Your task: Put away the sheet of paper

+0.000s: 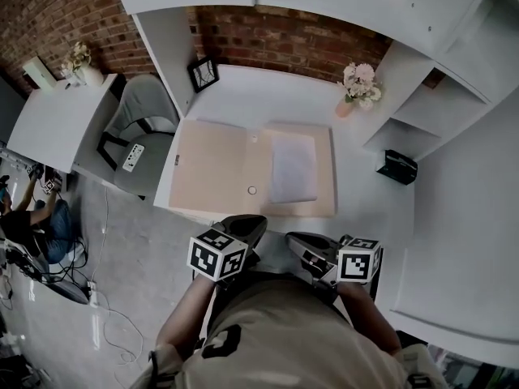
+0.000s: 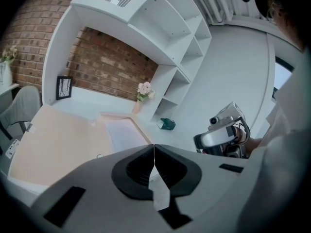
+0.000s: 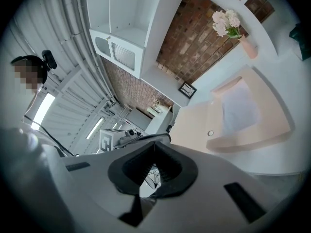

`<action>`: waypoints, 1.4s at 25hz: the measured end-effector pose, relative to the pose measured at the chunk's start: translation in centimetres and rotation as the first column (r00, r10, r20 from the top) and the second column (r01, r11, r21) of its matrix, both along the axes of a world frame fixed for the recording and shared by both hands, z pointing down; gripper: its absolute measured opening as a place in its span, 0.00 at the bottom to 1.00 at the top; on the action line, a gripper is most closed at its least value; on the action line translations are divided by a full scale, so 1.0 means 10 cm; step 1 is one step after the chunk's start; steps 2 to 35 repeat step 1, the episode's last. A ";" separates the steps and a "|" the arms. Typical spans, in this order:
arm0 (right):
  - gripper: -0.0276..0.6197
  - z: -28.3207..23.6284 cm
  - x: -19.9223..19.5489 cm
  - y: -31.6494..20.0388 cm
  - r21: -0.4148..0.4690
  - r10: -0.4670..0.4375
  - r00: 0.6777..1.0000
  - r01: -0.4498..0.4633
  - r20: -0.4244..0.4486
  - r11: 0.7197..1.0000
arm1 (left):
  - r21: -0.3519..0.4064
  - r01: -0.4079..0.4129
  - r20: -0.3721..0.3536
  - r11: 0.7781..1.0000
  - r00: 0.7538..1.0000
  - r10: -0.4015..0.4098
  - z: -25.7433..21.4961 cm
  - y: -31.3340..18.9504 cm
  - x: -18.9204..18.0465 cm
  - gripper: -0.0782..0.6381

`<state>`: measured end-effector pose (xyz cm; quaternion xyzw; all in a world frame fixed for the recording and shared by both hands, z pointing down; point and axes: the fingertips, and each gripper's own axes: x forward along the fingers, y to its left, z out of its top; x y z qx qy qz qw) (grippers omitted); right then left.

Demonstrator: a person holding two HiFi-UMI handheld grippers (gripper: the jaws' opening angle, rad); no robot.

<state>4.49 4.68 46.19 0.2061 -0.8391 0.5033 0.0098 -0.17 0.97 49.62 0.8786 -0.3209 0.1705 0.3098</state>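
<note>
Sheet (image 1: 293,167) in folder (image 1: 215,168), left claw (image 2: 154,152), right claw (image 3: 154,149) closed

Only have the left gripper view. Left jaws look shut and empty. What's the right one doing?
Observer: The right gripper is shut too, jaws together with nothing between them.
Operator: Is either one at the folder?
Observer: No. From the head view, the left gripper and the right one are both held close to the person's body at the front edge of the desk. Neither touches the open box folder.
Operator: Is the paper fully inside?
Observer: From above, the sheet of paper lies flat in the folder's right half, all its edges within the walls. The lid half lies open to the left.
</note>
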 end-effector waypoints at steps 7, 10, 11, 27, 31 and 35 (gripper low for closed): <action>0.08 -0.01 -0.05 -0.01 -0.001 -0.002 1.000 0.002 -0.003 1.000 | -0.002 0.003 -0.001 1.000 1.000 -0.003 -0.01 -0.01 -0.06 0.13; 0.08 -0.01 -0.05 -0.01 -0.001 -0.002 1.000 0.002 -0.003 1.000 | -0.002 0.003 -0.001 1.000 1.000 -0.003 -0.01 -0.01 -0.06 0.13; 0.08 -0.01 -0.05 -0.01 -0.001 -0.002 1.000 0.002 -0.003 1.000 | -0.002 0.003 -0.001 1.000 1.000 -0.003 -0.01 -0.01 -0.06 0.13; 0.08 -0.01 -0.05 -0.01 -0.001 -0.002 1.000 0.002 -0.003 1.000 | -0.002 0.003 -0.001 1.000 1.000 -0.003 -0.01 -0.01 -0.06 0.13; 0.08 -0.01 -0.05 -0.01 -0.001 -0.002 1.000 0.002 -0.003 1.000 | -0.002 0.003 -0.001 1.000 1.000 -0.003 -0.01 -0.01 -0.06 0.13; 0.08 -0.01 -0.05 -0.01 -0.001 -0.002 1.000 0.002 -0.003 1.000 | -0.002 0.003 -0.001 1.000 1.000 -0.003 -0.01 -0.01 -0.06 0.13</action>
